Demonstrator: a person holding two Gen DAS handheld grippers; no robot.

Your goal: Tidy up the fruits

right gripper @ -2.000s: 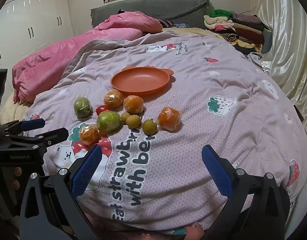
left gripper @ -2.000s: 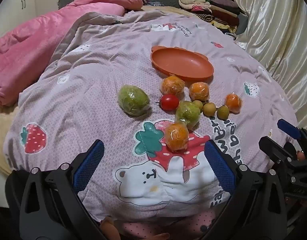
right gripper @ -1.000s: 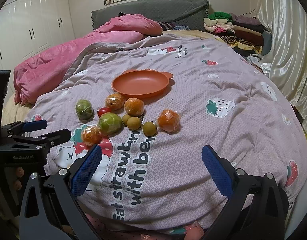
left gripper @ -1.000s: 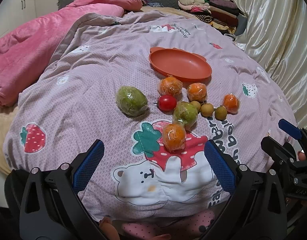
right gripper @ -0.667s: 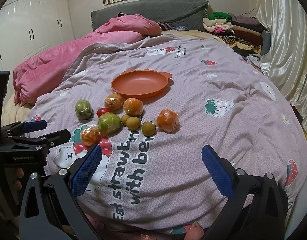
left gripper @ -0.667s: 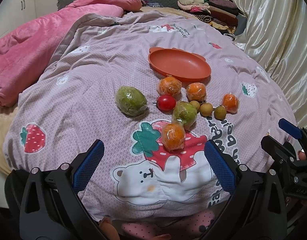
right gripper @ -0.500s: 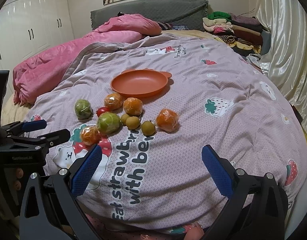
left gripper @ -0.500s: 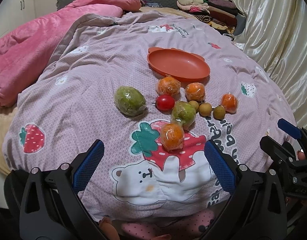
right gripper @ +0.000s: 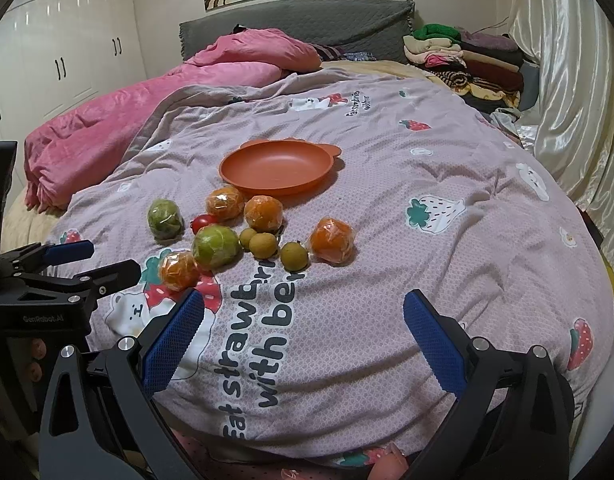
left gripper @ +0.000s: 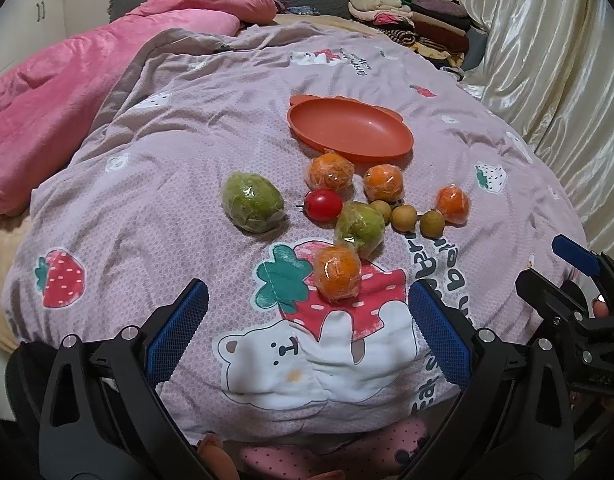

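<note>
Left gripper gapes empty, low over the quilt; the fruit lies loose in front of the empty plate, nearest it the wrapped orange. That looks the first pick — drop straight over it, close gently, since film slips. Right gripper — also spread, holding nothing — could take the far-right orange.

In the left wrist view one small brown fruit is half hidden behind the wrapped green fruit. The far rim of the orange plate screens the quilt behind it. Print on the quilt near the bed's near edge is cut off by the hand-held gripper bodies. The plastic wrap blurs the fruit skins.
</note>
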